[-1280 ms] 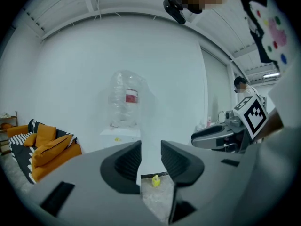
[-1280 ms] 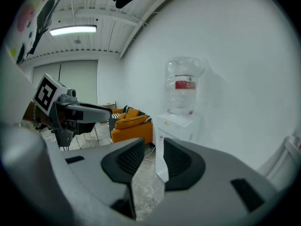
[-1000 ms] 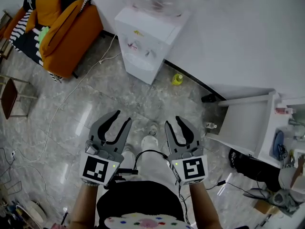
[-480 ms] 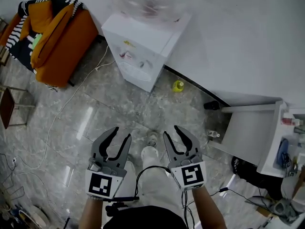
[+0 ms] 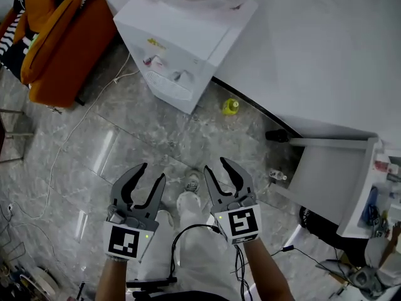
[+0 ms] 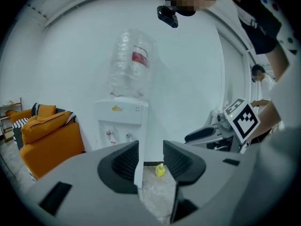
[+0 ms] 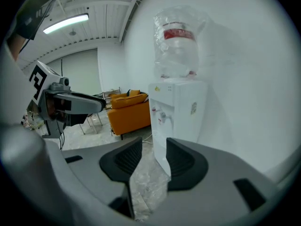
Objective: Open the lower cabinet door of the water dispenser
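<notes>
The white water dispenser (image 5: 182, 39) stands against the wall with a clear bottle (image 7: 178, 39) on top; its taps (image 5: 164, 71) face me. From above, its lower cabinet door is barely visible, and in the left gripper view a jaw hides it. My left gripper (image 5: 150, 173) and right gripper (image 5: 217, 166) hover side by side over the floor, well short of the dispenser. Both are open with nothing between their fingers, and their jaws have just been opening. The right gripper view shows the dispenser's lower front (image 7: 160, 142) just beyond my jaws.
An orange sofa (image 5: 56, 36) stands left of the dispenser. A white cable (image 5: 81, 124) trails across the marble floor. A small yellow bottle (image 5: 231, 106) sits by the wall, right of the dispenser. White furniture (image 5: 329, 168) stands at the right. My shoes (image 5: 193, 180) show between the grippers.
The dispenser has grown larger and slid left in the head view. Both grippers have sunk toward the floor together, and their jaws stand a little wider.
</notes>
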### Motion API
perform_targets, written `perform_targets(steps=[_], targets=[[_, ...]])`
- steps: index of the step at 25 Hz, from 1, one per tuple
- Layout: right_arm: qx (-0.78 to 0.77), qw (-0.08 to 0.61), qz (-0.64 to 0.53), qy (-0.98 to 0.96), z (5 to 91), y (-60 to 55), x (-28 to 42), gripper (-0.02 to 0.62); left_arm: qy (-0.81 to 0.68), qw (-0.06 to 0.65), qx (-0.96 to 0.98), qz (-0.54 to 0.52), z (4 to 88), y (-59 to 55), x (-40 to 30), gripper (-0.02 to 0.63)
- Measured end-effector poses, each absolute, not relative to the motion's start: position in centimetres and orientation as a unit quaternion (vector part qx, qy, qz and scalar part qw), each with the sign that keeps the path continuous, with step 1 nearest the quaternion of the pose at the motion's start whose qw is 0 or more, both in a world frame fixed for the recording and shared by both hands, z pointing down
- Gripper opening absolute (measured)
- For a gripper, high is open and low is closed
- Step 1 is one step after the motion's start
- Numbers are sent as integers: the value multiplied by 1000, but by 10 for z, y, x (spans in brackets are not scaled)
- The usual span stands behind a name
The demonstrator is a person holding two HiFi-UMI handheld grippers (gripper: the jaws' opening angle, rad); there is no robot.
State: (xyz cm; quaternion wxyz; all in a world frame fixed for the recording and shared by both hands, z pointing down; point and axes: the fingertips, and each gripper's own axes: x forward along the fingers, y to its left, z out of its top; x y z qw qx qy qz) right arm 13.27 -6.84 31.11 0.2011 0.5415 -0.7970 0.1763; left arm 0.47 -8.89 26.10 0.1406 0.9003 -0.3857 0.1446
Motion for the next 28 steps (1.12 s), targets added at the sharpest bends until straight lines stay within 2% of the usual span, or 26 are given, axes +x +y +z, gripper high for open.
perform_targets(steps=[28], targets=[[556,218,207,-774,521,-125,175,167,-380,159,894,177,436,-139,58,193]])
